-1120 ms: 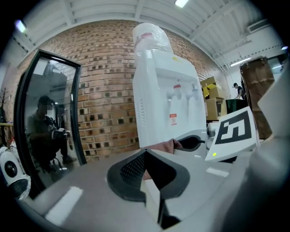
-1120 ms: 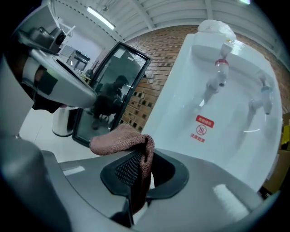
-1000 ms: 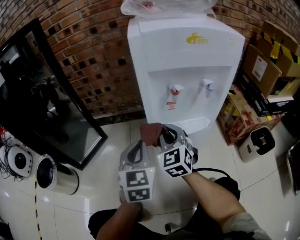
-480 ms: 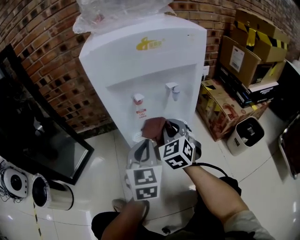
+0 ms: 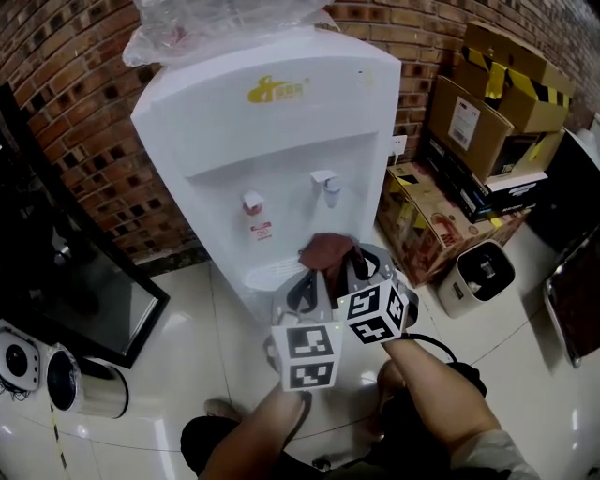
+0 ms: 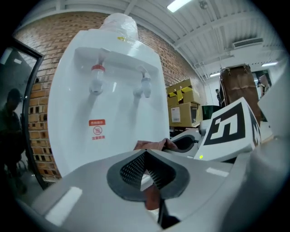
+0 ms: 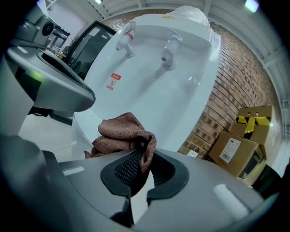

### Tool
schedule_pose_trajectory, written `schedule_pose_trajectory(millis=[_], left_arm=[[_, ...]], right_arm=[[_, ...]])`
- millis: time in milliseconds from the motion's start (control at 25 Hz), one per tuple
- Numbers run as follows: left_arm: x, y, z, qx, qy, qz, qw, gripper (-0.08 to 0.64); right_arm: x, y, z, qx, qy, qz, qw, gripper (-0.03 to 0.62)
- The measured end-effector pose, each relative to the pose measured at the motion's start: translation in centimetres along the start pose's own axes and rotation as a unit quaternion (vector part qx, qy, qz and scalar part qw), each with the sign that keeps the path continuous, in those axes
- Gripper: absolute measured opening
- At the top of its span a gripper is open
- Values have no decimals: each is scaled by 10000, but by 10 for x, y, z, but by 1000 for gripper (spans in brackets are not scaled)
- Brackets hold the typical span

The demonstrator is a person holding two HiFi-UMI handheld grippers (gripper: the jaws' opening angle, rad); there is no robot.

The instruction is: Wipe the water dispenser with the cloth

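Note:
The white water dispenser (image 5: 281,141) stands against the brick wall, with a red tap (image 5: 252,201) and a pale tap (image 5: 325,183) over its drip tray (image 5: 267,274). My right gripper (image 5: 343,266) is shut on a bunched brown cloth (image 5: 327,251), held close in front of the dispenser just below the taps. In the right gripper view the cloth (image 7: 122,133) bulges out of the right gripper (image 7: 142,158) toward the dispenser (image 7: 181,77). My left gripper (image 5: 305,289) sits beside it on the left, jaws together with nothing held. In the left gripper view the left gripper (image 6: 144,156) faces the dispenser (image 6: 104,90).
A crumpled plastic bag (image 5: 225,19) covers the dispenser's top. Cardboard boxes (image 5: 478,122) are stacked at the right, with a small white appliance (image 5: 473,277) on the floor. A black-framed panel (image 5: 75,281) and a metal cylinder (image 5: 80,382) stand at the left.
Both grippers have moved forward to the dispenser's front. The cloth, earlier low over the floor by the drip tray, is now raised close under the taps.

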State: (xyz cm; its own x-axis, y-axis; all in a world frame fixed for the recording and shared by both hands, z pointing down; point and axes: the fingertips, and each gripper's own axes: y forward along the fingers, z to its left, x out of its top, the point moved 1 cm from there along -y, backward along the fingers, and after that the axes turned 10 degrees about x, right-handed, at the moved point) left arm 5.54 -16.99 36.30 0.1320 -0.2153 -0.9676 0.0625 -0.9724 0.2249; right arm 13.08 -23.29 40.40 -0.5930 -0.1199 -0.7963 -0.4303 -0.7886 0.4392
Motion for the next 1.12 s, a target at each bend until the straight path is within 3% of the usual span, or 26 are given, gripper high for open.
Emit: schedule_pose_trajectory(millis=[360,760,920,1120], left_arm=[[10,8,-46,-185,-162,-128,9996,0],[-6,14,-57,40,-175,39,9998,0],[-16,5,-38,257,-58,114,9996,0],[-22,-30,2,491,-22,46,9988,0]], right_arm=[[-36,-21,-41,-226,68,185,9996,51],[-63,-21,-49,129,300,240,9992,51],[-48,-32,-46,280,727,-131,9969,51],[1,-54,-18,753,1100,-1133,9846,51]])
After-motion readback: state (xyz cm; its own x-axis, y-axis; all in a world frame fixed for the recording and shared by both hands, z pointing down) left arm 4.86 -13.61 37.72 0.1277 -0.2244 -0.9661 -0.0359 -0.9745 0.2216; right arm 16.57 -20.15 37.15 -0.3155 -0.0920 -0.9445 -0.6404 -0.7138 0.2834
